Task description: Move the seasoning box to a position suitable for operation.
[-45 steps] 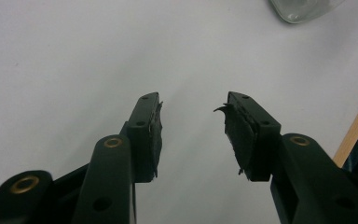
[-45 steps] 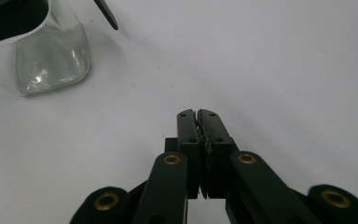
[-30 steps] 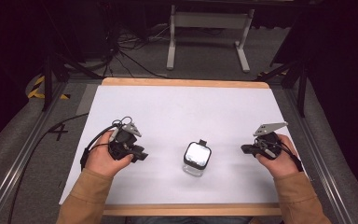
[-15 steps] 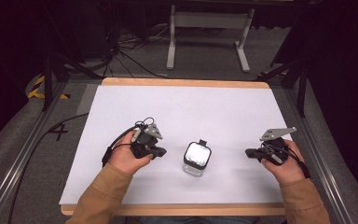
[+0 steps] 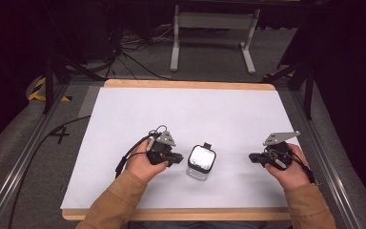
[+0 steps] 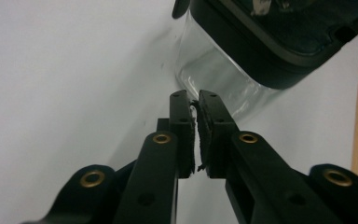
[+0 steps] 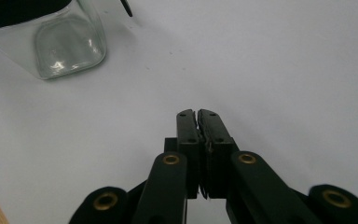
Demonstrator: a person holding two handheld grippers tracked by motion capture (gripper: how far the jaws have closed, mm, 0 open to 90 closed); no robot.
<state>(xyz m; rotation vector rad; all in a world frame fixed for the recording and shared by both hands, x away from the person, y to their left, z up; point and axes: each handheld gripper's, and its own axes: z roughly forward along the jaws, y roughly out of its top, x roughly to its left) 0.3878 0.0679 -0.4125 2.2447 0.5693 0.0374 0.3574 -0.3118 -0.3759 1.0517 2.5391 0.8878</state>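
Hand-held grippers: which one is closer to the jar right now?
The left hand-held gripper: its closed tips sit just beside the glass jar, while the right hand-held gripper is well off to the jar's other side.

Overhead light, even and bright on the white table sheet (image 5: 190,119); surrounding room falls to near black. High view soft, low detail.

Glass jar (image 7: 70,44) beyond the closed fingertips (image 7: 198,114) catches small white glints. Close to camera, finger bases blur. Faint shadow lies on the sheet left of the left gripper's fingers (image 6: 182,107).
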